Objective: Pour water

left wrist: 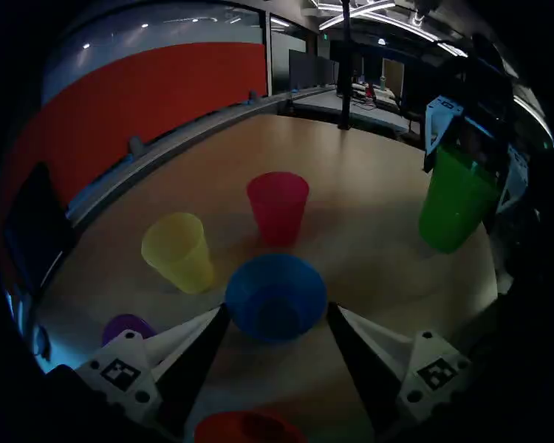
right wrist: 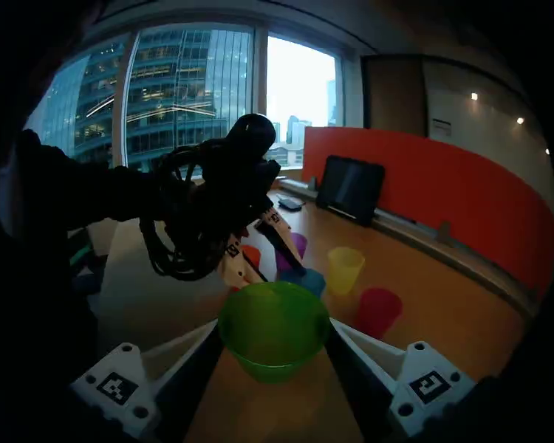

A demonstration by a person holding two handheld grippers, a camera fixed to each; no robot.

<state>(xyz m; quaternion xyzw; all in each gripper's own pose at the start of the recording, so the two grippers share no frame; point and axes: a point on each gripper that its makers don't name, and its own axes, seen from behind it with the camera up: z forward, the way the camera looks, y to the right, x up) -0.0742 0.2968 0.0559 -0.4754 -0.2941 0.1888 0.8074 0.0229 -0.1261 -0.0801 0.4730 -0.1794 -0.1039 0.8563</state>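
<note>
Right tongs (right wrist: 274, 323) clamped on green cup (right wrist: 273, 351); left tongs (left wrist: 276, 308) clamped on blue cup (left wrist: 275, 288). Cups look light, thin, bendy, slippery. Best squeezed softly mid-side, between fingers.

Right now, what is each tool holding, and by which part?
Right tool grips the green cup by its side walls just under the rim, lifted. Left tool looks closed on the blue cup, same place.

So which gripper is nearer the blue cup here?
Left. The left gripper has the blue cup clamped between its fingers. The right gripper is off to the side, above the table, holding the green cup.
</note>
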